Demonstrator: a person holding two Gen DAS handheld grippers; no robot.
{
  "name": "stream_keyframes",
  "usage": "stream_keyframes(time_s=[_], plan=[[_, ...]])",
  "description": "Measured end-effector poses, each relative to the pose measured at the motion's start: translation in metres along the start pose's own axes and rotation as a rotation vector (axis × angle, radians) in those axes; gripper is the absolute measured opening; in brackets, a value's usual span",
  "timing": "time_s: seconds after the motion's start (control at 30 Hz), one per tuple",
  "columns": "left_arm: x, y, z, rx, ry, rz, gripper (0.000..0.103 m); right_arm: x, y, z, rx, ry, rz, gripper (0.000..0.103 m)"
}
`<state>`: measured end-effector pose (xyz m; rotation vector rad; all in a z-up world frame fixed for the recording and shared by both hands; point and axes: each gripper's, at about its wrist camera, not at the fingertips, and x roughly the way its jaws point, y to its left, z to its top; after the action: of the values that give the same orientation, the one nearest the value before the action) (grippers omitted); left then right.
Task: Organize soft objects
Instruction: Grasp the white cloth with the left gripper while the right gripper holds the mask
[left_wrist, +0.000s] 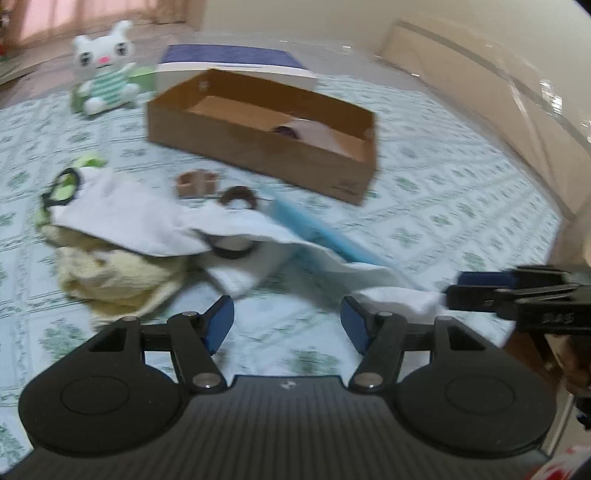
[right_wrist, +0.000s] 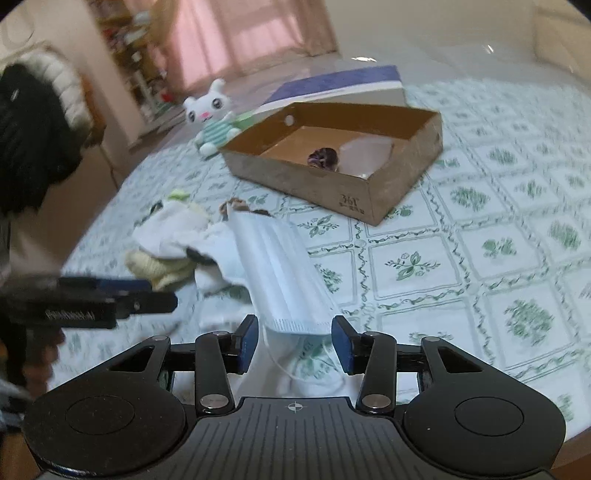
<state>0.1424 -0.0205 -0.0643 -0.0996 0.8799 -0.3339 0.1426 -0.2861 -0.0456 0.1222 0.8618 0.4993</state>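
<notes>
Right hand-held gripper (right_wrist: 293, 341) jaws apart, face mask (right_wrist: 280, 273) between, unpinched; left hand-held gripper (left_wrist: 287, 325) wide, empty.

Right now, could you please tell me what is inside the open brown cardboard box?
Inside the brown cardboard box: a dark purple scrunchie and a pale item. Its near wall hides the rest.

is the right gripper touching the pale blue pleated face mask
Apart. The right wrist view shows the right gripper with jaws open and bare gaps between each blue pad and the pale blue pleated face mask lying between them.
</notes>
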Motion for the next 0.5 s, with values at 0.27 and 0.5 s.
stream_keyframes(time_s=[0.27, 0.5], plan=[[0.012, -0.054, -0.009, 0.155, 0.07, -0.162, 0.065, -0.011, -0.014, -0.017, 0.021, 0.011, -0.043, 0.044], [0.043, -0.07, -0.015, 0.252, 0.12, -0.071, 0.013, -0.01, -0.012, -0.017, 0.007, 0.0, -0.039, 0.044]])
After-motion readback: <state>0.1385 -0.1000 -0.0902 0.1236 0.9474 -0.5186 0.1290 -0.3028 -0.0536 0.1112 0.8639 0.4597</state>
